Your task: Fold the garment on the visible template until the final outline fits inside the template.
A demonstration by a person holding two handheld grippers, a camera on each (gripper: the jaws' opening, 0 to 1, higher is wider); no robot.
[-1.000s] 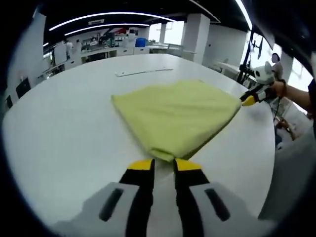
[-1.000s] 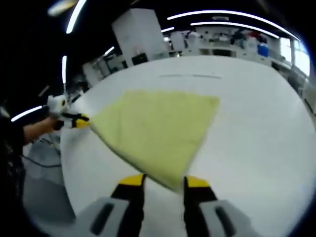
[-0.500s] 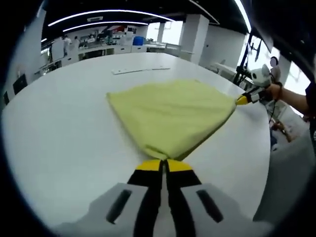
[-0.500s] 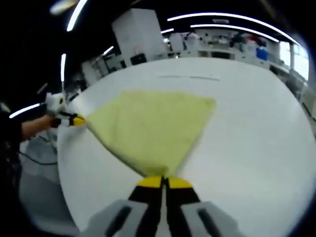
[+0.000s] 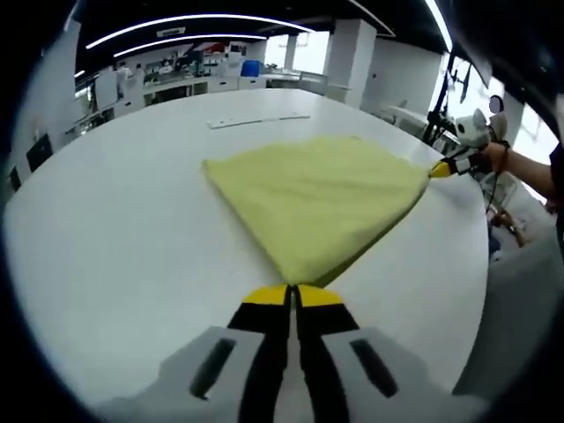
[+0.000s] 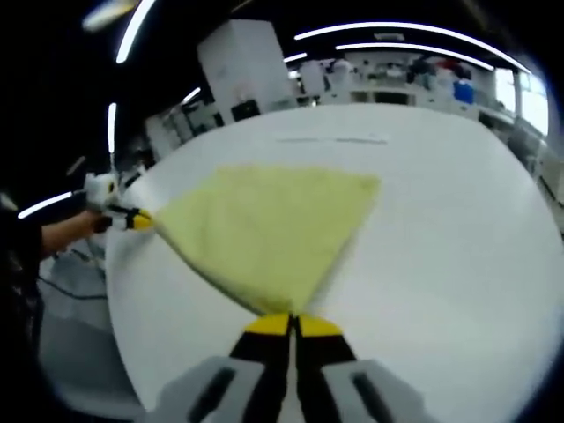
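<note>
A lab: a wide white table, benches of equipment behind, strip lights overhead.

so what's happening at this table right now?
A person is working a yellow cloth on a white table with two tools. The left hand-held gripper is shut on one corner and the right hand-held gripper on another, the fabric stretched between them. No fold is made yet.

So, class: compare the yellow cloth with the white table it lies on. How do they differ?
The yellow cloth is soft and folded; the white table is hard and flat. The cloth is small, the table far broader. Two cloth corners are pinched, by the left gripper and the right gripper; the table is untouched. Both are plain, without pattern.
</note>
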